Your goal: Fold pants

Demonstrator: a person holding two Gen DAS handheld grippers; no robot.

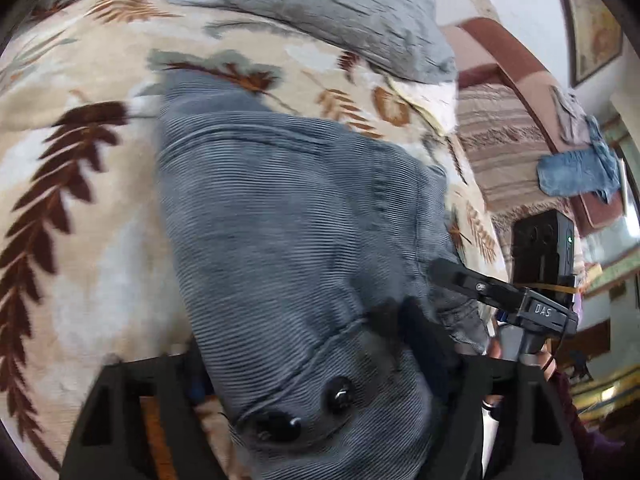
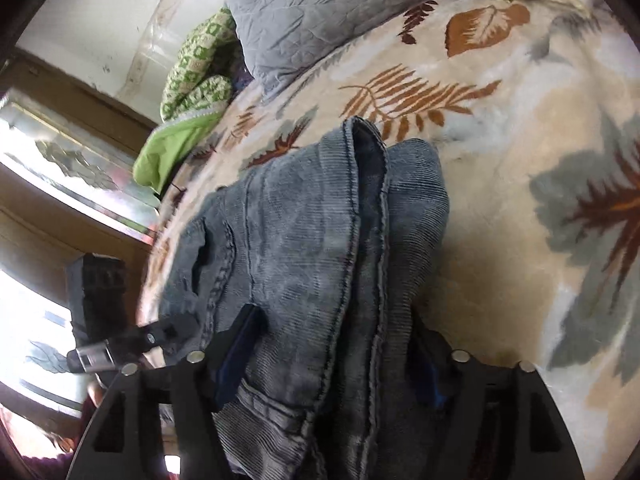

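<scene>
Grey-blue corduroy pants (image 1: 288, 216) hang over the leaf-patterned bedspread (image 1: 80, 184). My left gripper (image 1: 320, 380) is shut on the pants at the waistband end, where two dark buttons show. The right gripper (image 1: 460, 276) shows in the left wrist view at the pants' right edge. In the right wrist view the pants (image 2: 320, 248) bunch between my fingers, and my right gripper (image 2: 332, 344) is shut on them. The left gripper (image 2: 168, 332) shows at the pants' left edge. Both sets of fingertips are hidden in the cloth.
A grey pillow (image 1: 340, 4) lies at the head of the bed, also in the right wrist view (image 2: 340, 4). A green crocheted blanket (image 2: 192, 76) sits beside it. A striped cover (image 1: 504, 152) and blue garment (image 1: 576, 172) lie beyond the bed edge.
</scene>
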